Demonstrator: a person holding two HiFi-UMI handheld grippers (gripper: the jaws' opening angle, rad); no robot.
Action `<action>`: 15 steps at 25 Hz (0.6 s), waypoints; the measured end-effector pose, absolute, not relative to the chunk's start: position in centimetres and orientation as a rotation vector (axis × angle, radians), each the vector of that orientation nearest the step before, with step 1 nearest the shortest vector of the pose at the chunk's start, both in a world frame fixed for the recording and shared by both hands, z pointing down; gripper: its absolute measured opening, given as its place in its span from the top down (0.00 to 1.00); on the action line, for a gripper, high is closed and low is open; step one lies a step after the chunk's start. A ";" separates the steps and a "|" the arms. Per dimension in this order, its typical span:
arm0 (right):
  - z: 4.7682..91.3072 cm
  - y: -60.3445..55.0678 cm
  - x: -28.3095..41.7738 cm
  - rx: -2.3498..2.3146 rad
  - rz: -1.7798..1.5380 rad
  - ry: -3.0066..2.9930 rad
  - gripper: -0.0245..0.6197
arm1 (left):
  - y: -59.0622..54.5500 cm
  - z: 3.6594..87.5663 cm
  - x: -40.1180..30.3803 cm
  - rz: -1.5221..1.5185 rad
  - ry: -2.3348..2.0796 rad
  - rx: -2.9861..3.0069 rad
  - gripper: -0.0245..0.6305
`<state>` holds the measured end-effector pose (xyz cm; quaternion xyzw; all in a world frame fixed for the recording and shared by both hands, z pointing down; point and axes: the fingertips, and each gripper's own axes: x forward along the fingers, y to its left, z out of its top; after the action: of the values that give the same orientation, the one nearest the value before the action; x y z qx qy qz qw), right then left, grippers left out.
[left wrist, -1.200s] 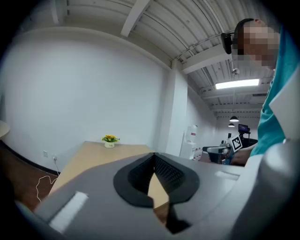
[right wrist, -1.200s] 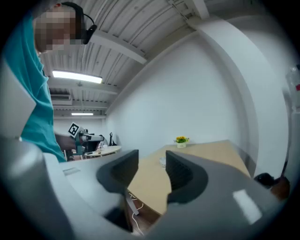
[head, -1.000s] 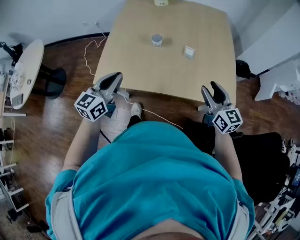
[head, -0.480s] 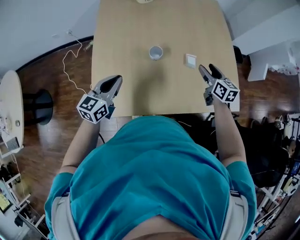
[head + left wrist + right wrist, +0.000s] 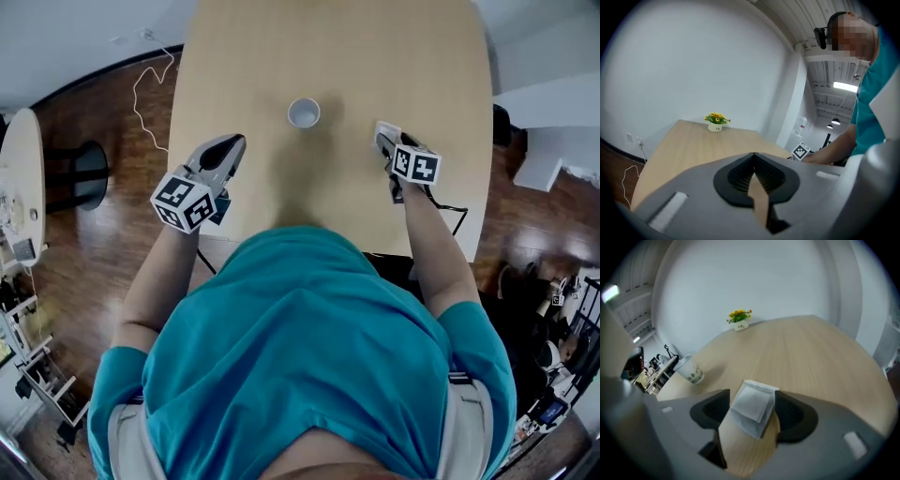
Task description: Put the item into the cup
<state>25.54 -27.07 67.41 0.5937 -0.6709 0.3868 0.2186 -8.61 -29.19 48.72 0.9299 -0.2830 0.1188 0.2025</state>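
A white paper cup (image 5: 303, 112) stands upright on the wooden table (image 5: 328, 56); in the right gripper view the cup (image 5: 690, 370) is to the left and further off. The item, a flat white sachet (image 5: 751, 405), lies on the table between the jaws of my right gripper (image 5: 753, 397), which stand open on either side without pressing it. In the head view my right gripper (image 5: 382, 139) is over the sachet (image 5: 386, 127), right of the cup. My left gripper (image 5: 234, 142) hangs near the table's front left, shut and empty (image 5: 753, 157).
A small potted yellow flower (image 5: 739, 319) stands at the table's far edge. A white cable (image 5: 150, 66) trails on the wood floor to the left. A round side table (image 5: 21, 178) stands further left. The person's teal shirt fills the lower head view.
My right gripper has moved forward from the table's near edge to the sachet, which now lies between its jaws. The left gripper has stayed roughly where it was.
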 end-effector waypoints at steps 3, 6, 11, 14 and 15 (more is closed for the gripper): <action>68.9 -27.5 25.1 1.628 1.053 -1.791 0.45 | -28.3 49.9 -8.1 0.360 -0.777 2.571 0.96; 69.0 -27.1 25.0 1.610 0.977 -1.764 0.47 | -27.8 51.1 -7.5 0.380 -0.749 2.556 0.96; 68.8 -27.0 26.2 1.628 0.932 -1.717 0.67 | -28.1 52.1 -6.6 0.390 -0.709 2.554 0.96; 68.7 -26.5 26.6 1.627 0.945 -1.712 0.74 | -28.2 52.2 -6.3 0.392 -0.694 2.558 0.96; 68.6 -26.3 26.6 1.624 0.948 -1.719 0.75 | -28.2 52.2 -6.2 0.392 -0.695 2.558 0.96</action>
<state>26.56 -26.31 68.63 0.6096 -0.6452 0.3558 0.2925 -6.23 -28.22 52.22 0.9293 -0.2523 0.1423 0.2290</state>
